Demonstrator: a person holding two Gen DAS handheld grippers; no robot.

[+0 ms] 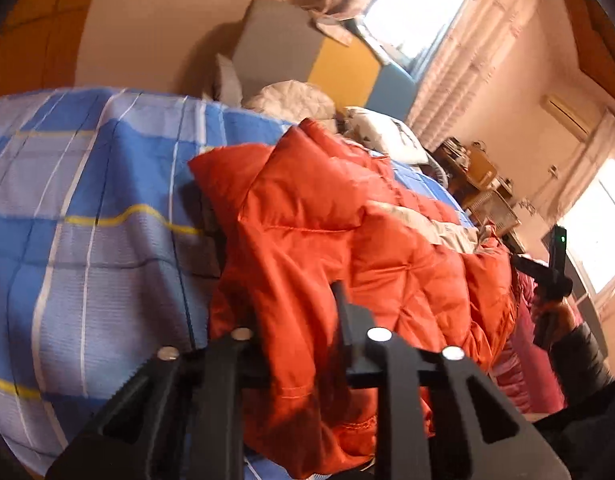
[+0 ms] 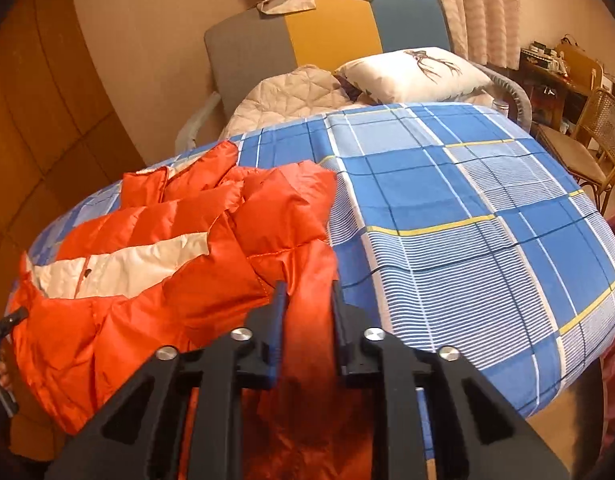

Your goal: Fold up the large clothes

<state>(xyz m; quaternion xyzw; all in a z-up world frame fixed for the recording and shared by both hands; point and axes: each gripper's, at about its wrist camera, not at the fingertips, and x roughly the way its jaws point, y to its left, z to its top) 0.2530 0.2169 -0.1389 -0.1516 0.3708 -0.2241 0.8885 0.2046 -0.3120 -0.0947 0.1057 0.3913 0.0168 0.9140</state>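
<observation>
Both grippers clamp the near hem of an orange puffer jacket (image 2: 167, 248): right gripper (image 2: 305, 300) at one corner, left gripper (image 1: 303, 320) at the other. Jacket stretches away across the checked bed cover (image 2: 447, 208).

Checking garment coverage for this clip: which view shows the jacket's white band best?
The right wrist view: the white band runs unobstructed across the orange jacket. The left wrist view shows the band only as a short, foreshortened strip behind bunched folds.
</observation>
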